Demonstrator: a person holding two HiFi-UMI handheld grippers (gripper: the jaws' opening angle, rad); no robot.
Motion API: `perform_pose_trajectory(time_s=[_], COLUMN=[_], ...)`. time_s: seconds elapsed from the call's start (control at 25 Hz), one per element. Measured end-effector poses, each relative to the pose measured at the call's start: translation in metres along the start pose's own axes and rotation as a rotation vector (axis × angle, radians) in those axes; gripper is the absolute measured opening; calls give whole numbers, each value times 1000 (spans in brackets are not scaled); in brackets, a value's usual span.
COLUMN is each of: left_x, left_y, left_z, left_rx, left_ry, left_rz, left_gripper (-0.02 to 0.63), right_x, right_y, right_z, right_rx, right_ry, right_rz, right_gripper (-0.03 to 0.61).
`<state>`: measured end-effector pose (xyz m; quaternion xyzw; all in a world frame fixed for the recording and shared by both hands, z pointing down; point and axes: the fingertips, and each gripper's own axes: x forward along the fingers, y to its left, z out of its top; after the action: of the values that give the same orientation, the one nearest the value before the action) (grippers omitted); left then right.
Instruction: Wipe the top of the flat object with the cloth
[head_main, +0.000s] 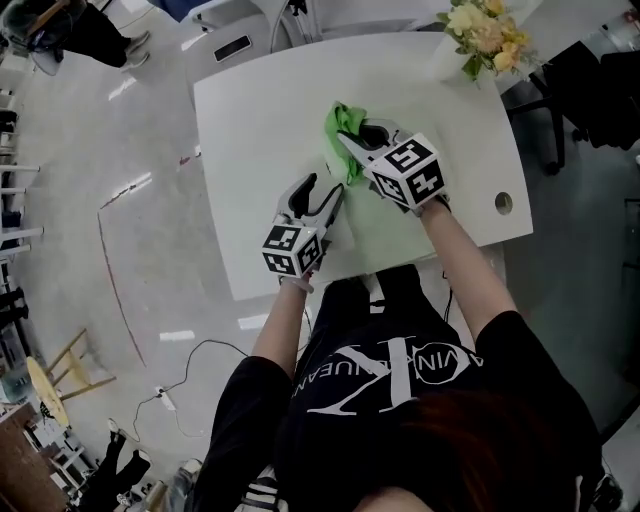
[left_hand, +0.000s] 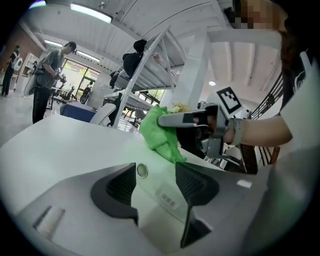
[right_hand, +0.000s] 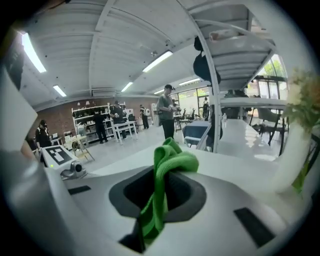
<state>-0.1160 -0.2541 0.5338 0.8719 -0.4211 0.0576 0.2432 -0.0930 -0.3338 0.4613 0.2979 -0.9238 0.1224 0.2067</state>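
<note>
The flat object (head_main: 388, 228), a pale sheet, lies on the white table (head_main: 260, 120). It sits below and behind the right tongs (head_main: 350, 141), on the person's side of them, and just ahead of and under the left tongs (head_main: 325, 187). In the left gripper view it runs forward from between those tongs (left_hand: 156, 172) toward the cloth (left_hand: 159, 131). I cannot tell its long axis with confidence from any view.

The green cloth (head_main: 343, 132) is bunched past the far-left corner of the flat object, not yet spread on its top. The right tongs are pressed together on it. In the right gripper view a fold of the cloth (right_hand: 169, 162) is pinched between the pads, with a loop standing above them and a tail hanging down.

The left tongs are spread wide and hold nothing. Their pads stand either side of the near-left edge of the flat object (left_hand: 150, 220) without pressing on it. Whether they touch the sheet I cannot tell.

In my judgement the wipe has not started. The right tongs are the nearer pair for the stroke and would have to bring the cloth down and back toward the person across the sheet. The left tongs look placed to steady the near edge, which may slide if it is left free.
</note>
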Motion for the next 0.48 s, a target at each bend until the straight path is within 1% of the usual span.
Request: perform_pose_trajectory(time_s=[0.16,0.24,0.32,0.4,0.44,0.48], left_x=[1,2,3,5,6,8], left_y=[-4,-6,-8,-13,-16,-17], left_z=[-7,-7,-6,-8,-10,-11], left_rx=[-27,-35,-34,-14,-11,-23], left_ry=[-5,-9,-8,13,25,31], left_rz=[20,25,25,23,27,33], left_gripper=[237,245,245,242,231,215], right_x=[37,49,57,63,66,67], right_y=[0,3,8,15,16,16], right_z=[-9,-16,-20,-26,-29,-30], right_rx=[10,-14,-80,-183,-232,-259], right_ry=[99,147,186,227,244,254], right_rz=[61,79,96,114,118,119], right_gripper=[51,51,51,51,51,51])
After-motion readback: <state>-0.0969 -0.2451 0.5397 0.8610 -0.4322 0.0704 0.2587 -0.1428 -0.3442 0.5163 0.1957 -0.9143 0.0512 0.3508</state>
